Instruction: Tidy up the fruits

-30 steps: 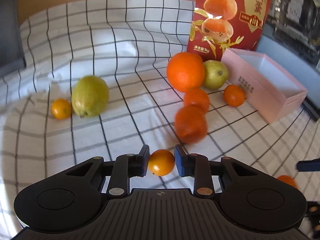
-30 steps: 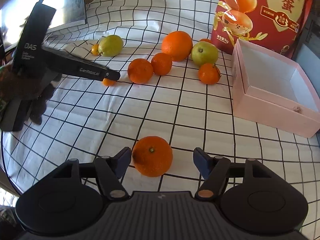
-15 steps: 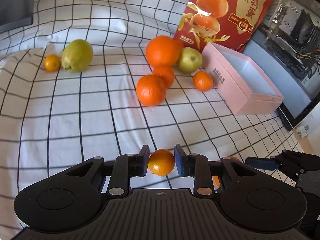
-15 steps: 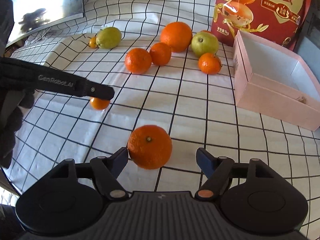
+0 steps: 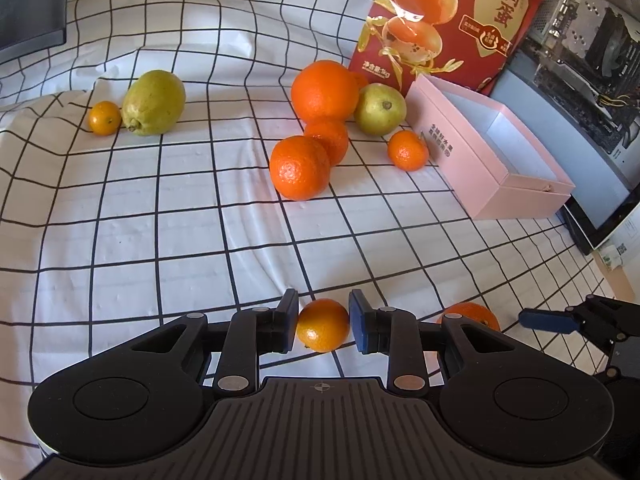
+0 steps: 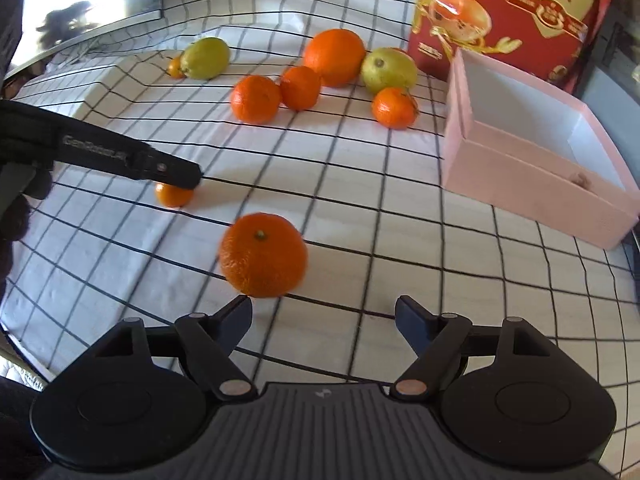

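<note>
Checked cloth over the whole surface [image 5: 168,216], fruit scattered across it. Far right: pink box [image 5: 516,196], open-topped, seemingly bare of fruit, standing against a red bag [image 5: 452,20]. Just left of the box, a cluster: large orange [image 5: 324,90], pear [image 5: 380,109], three mandarins. Far left, apart from the rest: second pear [image 5: 154,102] with a tiny kumquat [image 5: 105,117] touching its side.

Nearest the right gripper [image 6: 323,312]: loose mandarin [image 6: 263,255], stem up, resting on the cloth just ahead and slightly left of centre, almost touching the left fingertip; jaws spread wide, nothing between them. Round, so no long axis to line up with; probably only a small shift left needed before closing.

Smallest: kumquat [image 5: 323,325] pinched between the pads of the left gripper [image 5: 323,326], clenched on it, low over the near cloth. Box well off ahead and to the right of both.
</note>
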